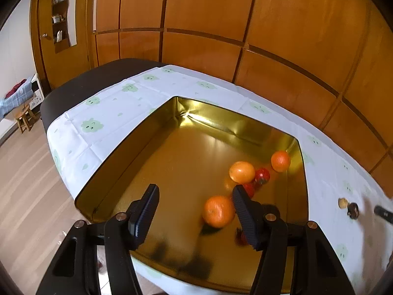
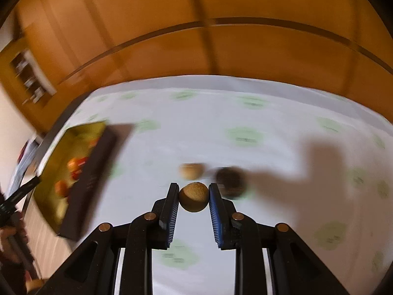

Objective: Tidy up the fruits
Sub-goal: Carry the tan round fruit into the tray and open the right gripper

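- Fingers of the right gripper (image 2: 193,198) pinched a small round tan fruit (image 2: 193,196) above the white green-patterned tablecloth (image 2: 270,113).
- Left gripper (image 1: 194,198) fingers stood apart, empty, over the gold tin tray (image 1: 303,172); a blurred orange (image 1: 218,211) lay between them.

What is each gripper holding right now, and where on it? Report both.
The right gripper holds a small round tan fruit, pads pressed on its two opposite sides. The left gripper is open over the gold box, holding nothing.
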Demonstrator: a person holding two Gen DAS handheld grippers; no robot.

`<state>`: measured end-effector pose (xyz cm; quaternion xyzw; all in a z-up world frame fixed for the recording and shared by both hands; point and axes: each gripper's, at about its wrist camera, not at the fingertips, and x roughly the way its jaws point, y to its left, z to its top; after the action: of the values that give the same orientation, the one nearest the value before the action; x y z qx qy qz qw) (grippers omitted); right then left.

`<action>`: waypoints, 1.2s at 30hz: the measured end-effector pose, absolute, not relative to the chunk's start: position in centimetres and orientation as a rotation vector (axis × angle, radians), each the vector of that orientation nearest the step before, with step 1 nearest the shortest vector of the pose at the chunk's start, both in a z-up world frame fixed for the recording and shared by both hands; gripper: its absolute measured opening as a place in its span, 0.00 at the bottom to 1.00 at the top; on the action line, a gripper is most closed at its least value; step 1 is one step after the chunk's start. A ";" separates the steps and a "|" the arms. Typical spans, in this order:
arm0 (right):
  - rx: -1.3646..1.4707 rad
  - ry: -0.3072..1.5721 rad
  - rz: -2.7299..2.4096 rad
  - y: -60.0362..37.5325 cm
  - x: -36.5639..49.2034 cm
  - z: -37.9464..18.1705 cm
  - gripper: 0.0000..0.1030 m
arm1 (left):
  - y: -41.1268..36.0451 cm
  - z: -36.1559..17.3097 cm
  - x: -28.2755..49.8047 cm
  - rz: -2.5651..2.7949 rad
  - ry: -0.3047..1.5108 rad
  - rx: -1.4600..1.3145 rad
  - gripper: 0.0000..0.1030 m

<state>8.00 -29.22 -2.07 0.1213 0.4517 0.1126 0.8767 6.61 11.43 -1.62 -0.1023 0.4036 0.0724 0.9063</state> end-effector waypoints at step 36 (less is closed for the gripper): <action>-0.116 0.999 0.575 -3.2 12.8 -1.4 0.24 | 12.1 -1.9 3.2 0.133 0.784 -0.195 0.64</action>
<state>12.76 -3.23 -1.37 -0.0549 0.4721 0.2717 0.8368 3.24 12.13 -1.87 -0.0946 0.3813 0.0645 0.9173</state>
